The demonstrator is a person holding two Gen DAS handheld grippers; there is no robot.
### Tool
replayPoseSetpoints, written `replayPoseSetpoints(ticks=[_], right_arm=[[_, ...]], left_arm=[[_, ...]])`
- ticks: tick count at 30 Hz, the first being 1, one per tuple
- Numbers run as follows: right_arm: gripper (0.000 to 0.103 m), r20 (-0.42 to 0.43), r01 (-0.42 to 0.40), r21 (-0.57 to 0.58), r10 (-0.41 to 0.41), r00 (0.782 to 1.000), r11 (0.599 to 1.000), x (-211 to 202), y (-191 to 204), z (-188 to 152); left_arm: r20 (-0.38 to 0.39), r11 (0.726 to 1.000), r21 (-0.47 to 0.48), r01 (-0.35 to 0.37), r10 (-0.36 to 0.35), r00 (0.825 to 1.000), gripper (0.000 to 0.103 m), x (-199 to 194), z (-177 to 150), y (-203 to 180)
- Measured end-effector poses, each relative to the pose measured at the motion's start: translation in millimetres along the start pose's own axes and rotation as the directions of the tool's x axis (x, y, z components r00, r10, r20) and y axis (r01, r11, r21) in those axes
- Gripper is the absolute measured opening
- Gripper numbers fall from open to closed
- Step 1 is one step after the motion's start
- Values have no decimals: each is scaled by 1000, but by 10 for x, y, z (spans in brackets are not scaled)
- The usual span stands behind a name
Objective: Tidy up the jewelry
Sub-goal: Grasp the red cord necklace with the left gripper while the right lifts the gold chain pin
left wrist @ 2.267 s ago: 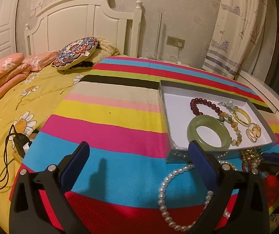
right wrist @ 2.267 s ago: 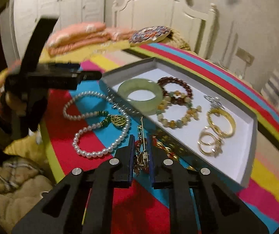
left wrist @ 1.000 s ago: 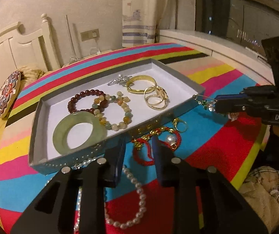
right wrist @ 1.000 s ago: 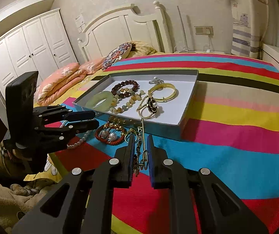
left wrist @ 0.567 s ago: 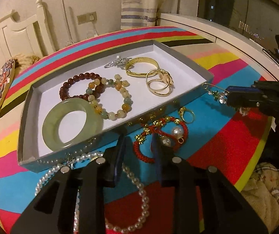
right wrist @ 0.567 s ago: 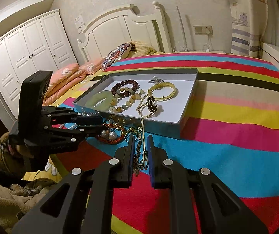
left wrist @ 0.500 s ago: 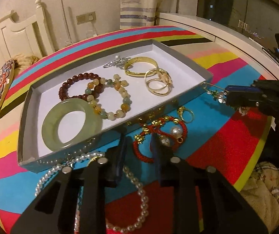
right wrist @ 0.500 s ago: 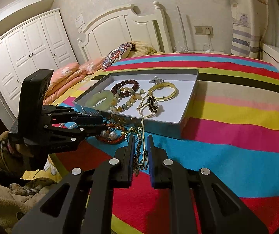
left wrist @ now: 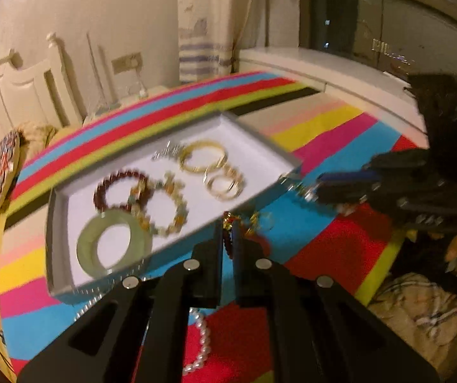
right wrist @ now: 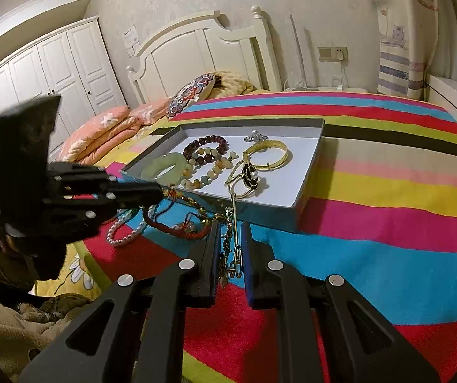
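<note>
Left gripper (left wrist: pixel 227 239), lower centre of left view: jaws nearly together, pinching a red cord bracelet (right wrist: pixel 177 228) just in front of the tray (left wrist: pixel 56 223). Right gripper (right wrist: pixel 230 249), lower centre of right view: jaws close, clamped on a gold chain (right wrist: pixel 233 255) that hangs between them. Tray at frame centre holds a jade bangle (left wrist: pixel 113 244), 2 bead bracelets, gold bangle (left wrist: pixel 201 159), rings. Pearl strand (right wrist: pixel 123 234) lies on the striped cover (right wrist: pixel 388 191), lower left of the tray
</note>
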State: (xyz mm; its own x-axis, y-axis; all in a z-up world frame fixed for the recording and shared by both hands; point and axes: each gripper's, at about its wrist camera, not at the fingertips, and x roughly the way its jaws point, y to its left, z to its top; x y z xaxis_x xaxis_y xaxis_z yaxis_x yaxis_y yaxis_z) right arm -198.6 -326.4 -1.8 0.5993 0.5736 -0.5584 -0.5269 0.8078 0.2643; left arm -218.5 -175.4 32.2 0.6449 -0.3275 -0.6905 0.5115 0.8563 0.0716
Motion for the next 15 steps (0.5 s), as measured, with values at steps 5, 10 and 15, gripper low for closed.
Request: replayPoseSetpoints(ticks=[5,10,15], right_arm=[[13,23,1,0,-1,1000,1000,-71,-5,31],[13,43,-2,0,2,999,1000,-125,0,58],[13,61,-1,-2,1,998,1000,-175,19,85]], left_arm=[[40,998,57,2,-4,999,5,-123,195,-185],[69,996,89,-12,6,998,4,-226,334,-272],[90,994,101,-31,22,996,3,-305,441,-231]])
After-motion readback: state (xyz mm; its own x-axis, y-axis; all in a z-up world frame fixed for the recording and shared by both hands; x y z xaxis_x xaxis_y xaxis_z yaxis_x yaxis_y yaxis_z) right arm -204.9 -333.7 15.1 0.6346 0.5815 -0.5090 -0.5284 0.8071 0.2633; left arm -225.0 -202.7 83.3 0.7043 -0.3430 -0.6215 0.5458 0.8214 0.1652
